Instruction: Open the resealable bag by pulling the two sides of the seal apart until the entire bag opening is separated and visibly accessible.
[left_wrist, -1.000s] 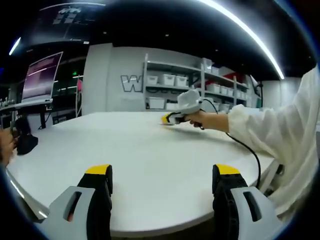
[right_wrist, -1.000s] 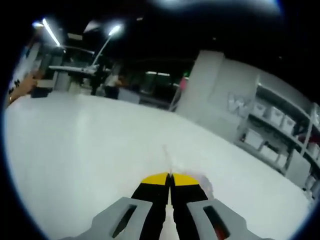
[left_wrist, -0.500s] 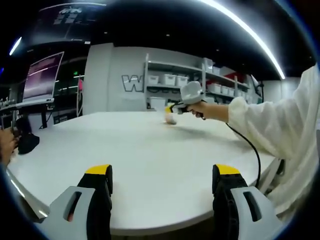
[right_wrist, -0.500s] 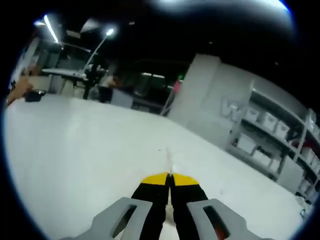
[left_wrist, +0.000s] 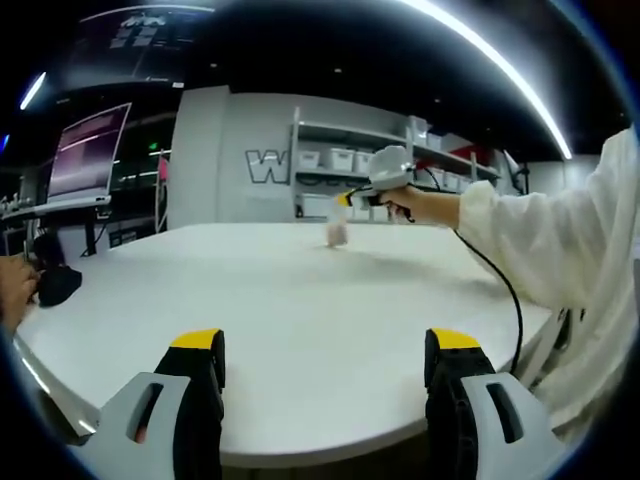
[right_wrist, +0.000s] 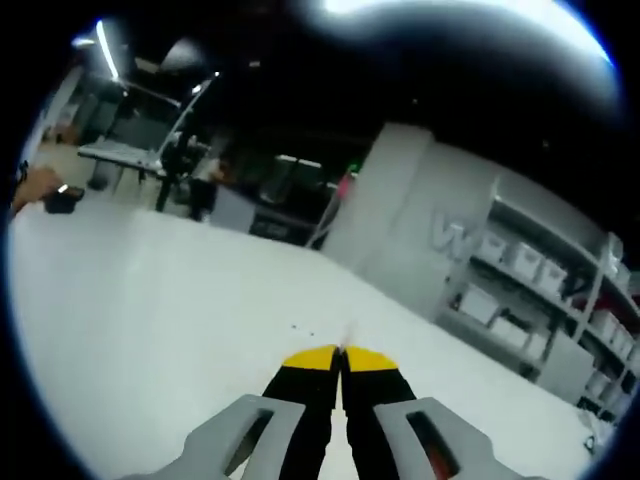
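A small clear resealable bag (left_wrist: 337, 232) hangs just above the far side of the white table (left_wrist: 300, 330). My right gripper (left_wrist: 344, 200), held by a hand in a white sleeve, pinches its top edge. In the right gripper view the right gripper (right_wrist: 340, 356) has its yellow-tipped jaws pressed together, with only a thin pale sliver of the bag (right_wrist: 347, 334) showing above the tips. My left gripper (left_wrist: 326, 345) hovers over the near table edge with jaws wide open and nothing between them, far from the bag.
Shelves with white bins (left_wrist: 335, 160) line the back wall. At the left table edge a person's hand (left_wrist: 12, 290) rests by a black object (left_wrist: 55, 285). A monitor (left_wrist: 85, 150) stands beyond. A black cable (left_wrist: 495, 290) trails from the right gripper.
The right gripper has risen from the table surface with the bag, which now hangs in the air. The left gripper has stayed still and open.
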